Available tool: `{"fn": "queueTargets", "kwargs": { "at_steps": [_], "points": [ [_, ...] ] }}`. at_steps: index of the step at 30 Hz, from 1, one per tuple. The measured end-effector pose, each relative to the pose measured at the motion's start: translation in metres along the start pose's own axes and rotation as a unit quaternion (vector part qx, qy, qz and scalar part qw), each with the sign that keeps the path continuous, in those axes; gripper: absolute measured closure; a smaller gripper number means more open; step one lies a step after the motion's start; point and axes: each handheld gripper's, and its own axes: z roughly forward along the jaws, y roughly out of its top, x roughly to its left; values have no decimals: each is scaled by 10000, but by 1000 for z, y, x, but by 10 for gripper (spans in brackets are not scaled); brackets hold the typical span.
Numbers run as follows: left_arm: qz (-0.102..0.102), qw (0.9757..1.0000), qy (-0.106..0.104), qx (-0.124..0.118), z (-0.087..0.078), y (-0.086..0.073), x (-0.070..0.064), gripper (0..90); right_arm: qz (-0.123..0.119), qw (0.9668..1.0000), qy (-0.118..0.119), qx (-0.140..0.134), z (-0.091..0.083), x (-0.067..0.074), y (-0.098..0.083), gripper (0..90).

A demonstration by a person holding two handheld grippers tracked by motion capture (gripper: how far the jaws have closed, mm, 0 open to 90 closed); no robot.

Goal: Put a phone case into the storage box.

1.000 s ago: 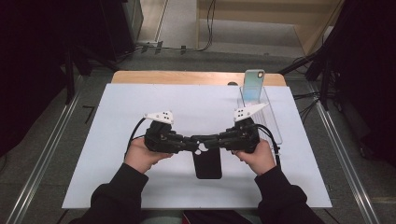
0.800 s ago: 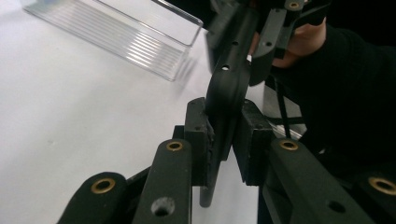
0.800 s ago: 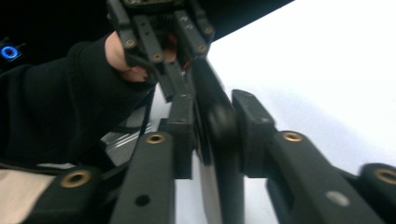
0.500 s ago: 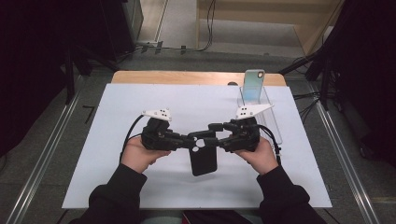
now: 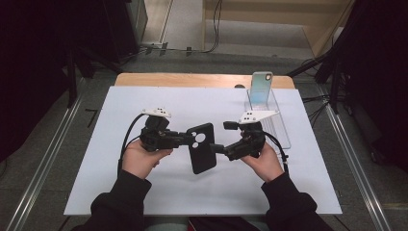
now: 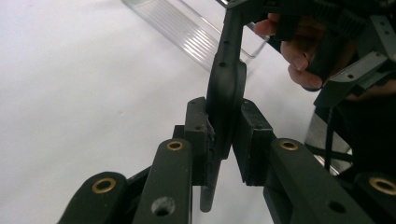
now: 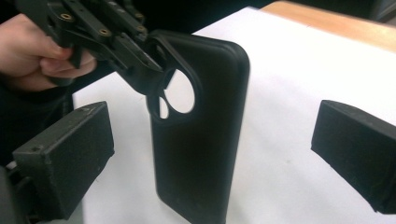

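Black soft-rubber phone case with round camera cut-outs (image 5: pixel 201 147) held clear above the white table sheet (image 5: pixel 120 110), between the two hands, probably for a handover from one side to the other. Left gripper (image 5: pixel 185 138) clamped on the case's edge beside the cut-outs; right gripper (image 5: pixel 219 137) just opened wide, pads either side of the case, not touching. Clear ribbed stand (image 5: pixel 279 127) with upright pale-blue phone (image 5: pixel 261 85) well apart at rear right.

A phone (image 5: pixel 261 86) stands in a clear rack (image 5: pixel 281 126) on the white mat (image 5: pixel 106 139).

light: even, bright on table | surroundings dark | closeups soft, bg blurred
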Motion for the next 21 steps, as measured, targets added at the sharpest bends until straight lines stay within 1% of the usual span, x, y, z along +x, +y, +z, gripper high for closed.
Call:
{"fn": "queueTargets", "kwargs": {
  "at_steps": [2,3,4,5,8,9,10,12,14,15,17,18,21],
  "points": [
    [-54,9998,143,-85,-2,0,1,770,168,9998,-16,65,2,-1,-1,0],
    [-76,9998,141,-122,-2,0,1,770,200,9997,-73,111,3,-1,-2,0],
    [-109,9996,193,-151,-3,0,2,770,174,9997,-107,101,3,1,-2,0],
    [-129,9996,199,-158,-4,0,2,770,132,9997,-192,110,5,2,-3,0],
    [-232,9990,301,-219,-6,0,4,770,225,9986,-445,183,10,7,-3,0],
    [-273,9988,326,-235,-6,0,4,770,292,9981,-496,224,13,9,-4,0],
    [-316,9986,349,-256,-7,-1,5,770,283,9981,-504,226,14,10,-4,0],
    [-394,9979,420,-313,-8,-1,6,770,281,9980,-536,178,17,13,-6,0],
    [-403,9974,483,-343,-8,-1,6,770,348,9972,-649,143,20,15,-8,0],
    [-414,9974,491,-342,-8,-1,6,770,375,9964,-753,135,21,16,-8,0],
    [-431,9973,497,-339,-8,-1,5,770,427,9954,-850,85,23,20,-9,0],
    [-430,9971,532,-337,-8,0,3,770,438,9950,-895,55,24,21,-9,0],
    [-445,9973,503,-302,-6,0,1,770,398,9939,-1031,0,28,27,-11,0]
  ]
}}
